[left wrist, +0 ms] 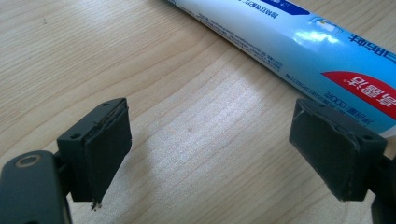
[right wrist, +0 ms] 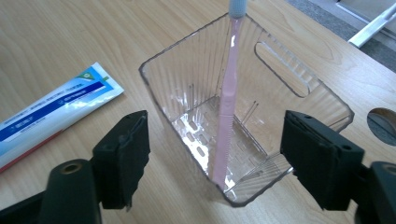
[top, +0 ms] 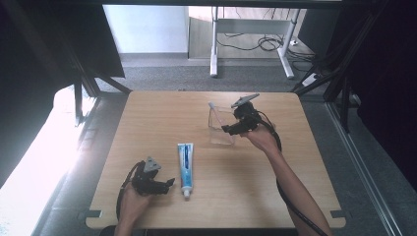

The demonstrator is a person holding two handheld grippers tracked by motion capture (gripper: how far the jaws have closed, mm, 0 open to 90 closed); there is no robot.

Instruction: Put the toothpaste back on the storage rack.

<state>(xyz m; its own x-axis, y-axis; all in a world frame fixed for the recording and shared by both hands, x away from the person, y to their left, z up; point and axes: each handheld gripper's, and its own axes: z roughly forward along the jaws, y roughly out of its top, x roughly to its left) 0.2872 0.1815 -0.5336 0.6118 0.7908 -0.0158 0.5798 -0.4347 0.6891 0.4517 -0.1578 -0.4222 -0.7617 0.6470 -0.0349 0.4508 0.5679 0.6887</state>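
High view: on the table (top: pixel 147 113) the clear bin (top: pixel 221 129) stands upright at about one o'clock from centre, a pink toothbrush (top: pixel 212 109) leaning inside it, head up. The right gripper (top: pixel 230 129) hovers at the bin's right rim, jaws spread and holding nothing. The tube (top: pixel 186 169) of toothpaste lies flat at six o'clock, cap toward the person, with the left gripper (top: pixel 169 183) just beside it at its nine o'clock. Left gripper view: the jaws stand wide over bare wood, the tube (left wrist: pixel 299 44) at two o'clock, apart from both pads. Right gripper view: the toothbrush (right wrist: pixel 227 100) rests on the bin's (right wrist: pixel 299 79) slotted floor, its top against the twelve o'clock rim. The tube looks light, soft and glossy, so probably slippery; pinching across its firmer middle seems safest.
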